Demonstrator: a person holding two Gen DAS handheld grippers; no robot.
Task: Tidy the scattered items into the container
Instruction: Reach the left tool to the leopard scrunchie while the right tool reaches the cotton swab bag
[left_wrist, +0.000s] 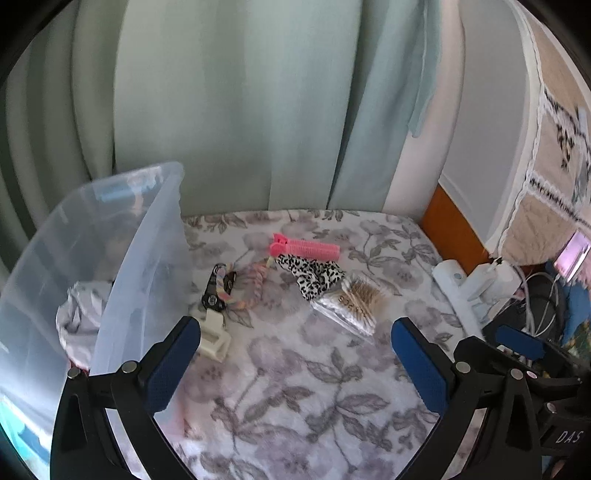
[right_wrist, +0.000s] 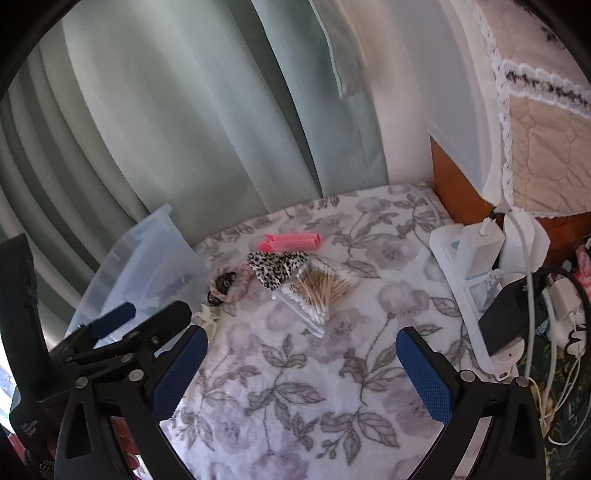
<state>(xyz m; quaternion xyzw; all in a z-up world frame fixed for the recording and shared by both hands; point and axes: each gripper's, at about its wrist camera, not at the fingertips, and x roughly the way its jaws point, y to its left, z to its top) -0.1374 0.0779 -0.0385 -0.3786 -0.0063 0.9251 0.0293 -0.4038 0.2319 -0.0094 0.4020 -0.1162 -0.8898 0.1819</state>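
Observation:
A clear plastic bin stands at the left on the floral cloth, with a crumpled cloth inside; the bin also shows in the right wrist view. Scattered beside it lie a pink hair clip, a leopard scrunchie, a bag of cotton swabs, a pastel braided band with black clasps and a cream claw clip. My left gripper is open and empty, near the bin. My right gripper is open and empty.
A white power strip with chargers and cables lies at the cloth's right edge. Green curtains hang behind. An orange wooden frame and a quilted cover stand at the right.

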